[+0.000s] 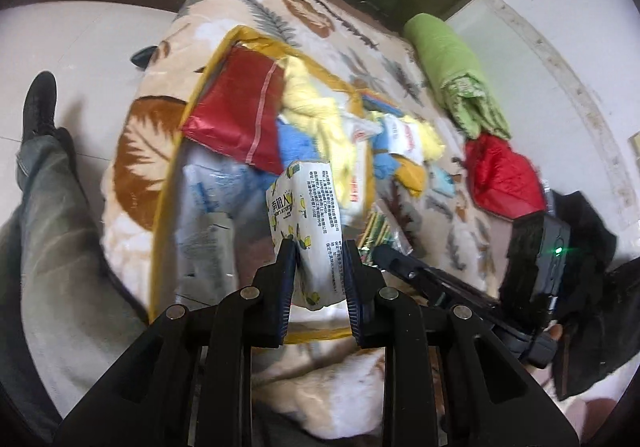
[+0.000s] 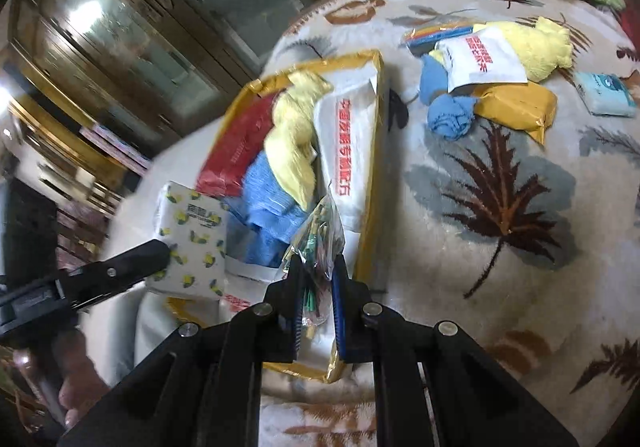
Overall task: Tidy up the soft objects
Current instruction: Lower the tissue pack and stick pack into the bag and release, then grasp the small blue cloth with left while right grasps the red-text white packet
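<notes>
Two wrist views over a bed covered w/ a cream leaf-print blanket (image 2: 500, 183).

Left view: the left tongs (image 1: 319, 247) are clamped on a white tissue pack w/ lemon print (image 1: 306, 215), held above the near end of a yellow-trimmed storage bag (image 1: 176, 151). The bag lies open on the blanket toward the bed's left edge. Inside it are seen a red plastic pouch (image 1: 240, 107), a pale yellow cloth (image 1: 316, 103), a blue cloth (image 1: 296, 143) & a clear-wrapped white pack (image 1: 208, 207). A green folded quilt (image 1: 456, 71) and a red padded item (image 1: 504, 175) are seen along the bed's right edge. A person's trouser leg (image 1: 52, 199) and black shoe (image 1: 38, 103) are seen on the floor left of the bed.

Right view: the right tongs (image 2: 316, 263) are pinched on a clear bag of green & coloured pieces (image 2: 320, 231), held over the storage bag's near right corner; what the pieces are cannot be told. A white pack w/ red lettering (image 2: 352, 151) lies along the bag's right side.

On the blanket right of the bag, toward the far edge, a loose heap is seen: a white sachet w/ red print (image 2: 480, 59), a 2nd yellow cloth (image 2: 536, 47), a rolled blue cloth (image 2: 448, 115), a mustard-yellow packet (image 2: 516, 107). A small light-blue tissue pack (image 2: 604, 95) lies just beside the heap, nearer the right edge.
</notes>
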Available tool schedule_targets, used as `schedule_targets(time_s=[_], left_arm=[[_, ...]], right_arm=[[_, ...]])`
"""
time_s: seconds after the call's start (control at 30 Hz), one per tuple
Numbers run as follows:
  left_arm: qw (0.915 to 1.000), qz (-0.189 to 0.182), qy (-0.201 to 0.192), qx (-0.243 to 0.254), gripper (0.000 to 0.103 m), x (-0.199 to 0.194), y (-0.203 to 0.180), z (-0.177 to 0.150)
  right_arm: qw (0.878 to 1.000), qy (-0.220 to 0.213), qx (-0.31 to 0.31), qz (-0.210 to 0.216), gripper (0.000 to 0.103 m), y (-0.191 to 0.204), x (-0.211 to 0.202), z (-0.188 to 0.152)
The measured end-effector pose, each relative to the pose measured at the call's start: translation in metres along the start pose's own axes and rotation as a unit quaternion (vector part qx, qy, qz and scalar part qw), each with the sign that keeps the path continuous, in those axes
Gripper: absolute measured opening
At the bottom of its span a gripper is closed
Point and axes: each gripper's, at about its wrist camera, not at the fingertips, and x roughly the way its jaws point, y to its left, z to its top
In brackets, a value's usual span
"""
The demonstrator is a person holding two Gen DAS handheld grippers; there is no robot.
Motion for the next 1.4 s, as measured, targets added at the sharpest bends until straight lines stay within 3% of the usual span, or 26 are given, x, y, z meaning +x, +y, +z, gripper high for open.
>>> schedule_targets(time_s=[0.37, 0.43, 0.57, 0.7, 0.8, 0.87, 1.17, 1.23, 1.4], left_arm=[[0.9981, 0.05, 0.01, 0.035, 0.023, 0.016, 0.005, 0.002], [0.9983, 0.037, 0.015, 0.042, 0.023, 0.02, 0.004, 0.004], [0.9992, -0.002, 0.029, 0.029, 0.039, 0.028, 0.008, 0.005], [0.9994, -0.026, 0.019, 0.011, 0.039, 0.021, 0.011, 0.002], [0.9987, -0.045, 0.006, 0.025, 0.039, 0.015, 0.001, 0.001], [0.9985, -0.037, -0.001, 0.041, 0.039, 0.013, -0.009, -0.001], [0.996, -0.053, 0.009, 0.071, 0.039, 0.025, -0.045, -0.001], [0.9956, -0.054, 0.012, 0.076, 0.039, 0.032, -0.052, 0.005], [0.9946, -0.056, 0.019, 0.085, 0.039, 0.058, -0.078, 0.025]], right_arm=[[1.0, 0.021, -0.004, -0.016, 0.012, 0.008, 0.021, -0.003], [1.0, 0.022, -0.004, -0.018, 0.014, 0.01, 0.021, -0.004], [1.0, 0.013, 0.018, 0.003, 0.016, 0.006, 0.016, -0.003], [0.999, -0.006, 0.037, 0.029, 0.042, -0.002, 0.004, -0.004], [0.997, -0.023, 0.051, 0.055, 0.043, -0.008, -0.01, -0.005], [0.996, -0.033, 0.052, 0.063, 0.043, -0.012, -0.018, -0.005], [0.993, -0.073, 0.08, 0.048, 0.044, -0.045, -0.041, 0.004], [0.991, -0.077, 0.094, 0.05, 0.051, -0.058, -0.042, 0.007], [0.988, -0.092, 0.12, 0.03, 0.055, -0.09, -0.052, 0.018]])
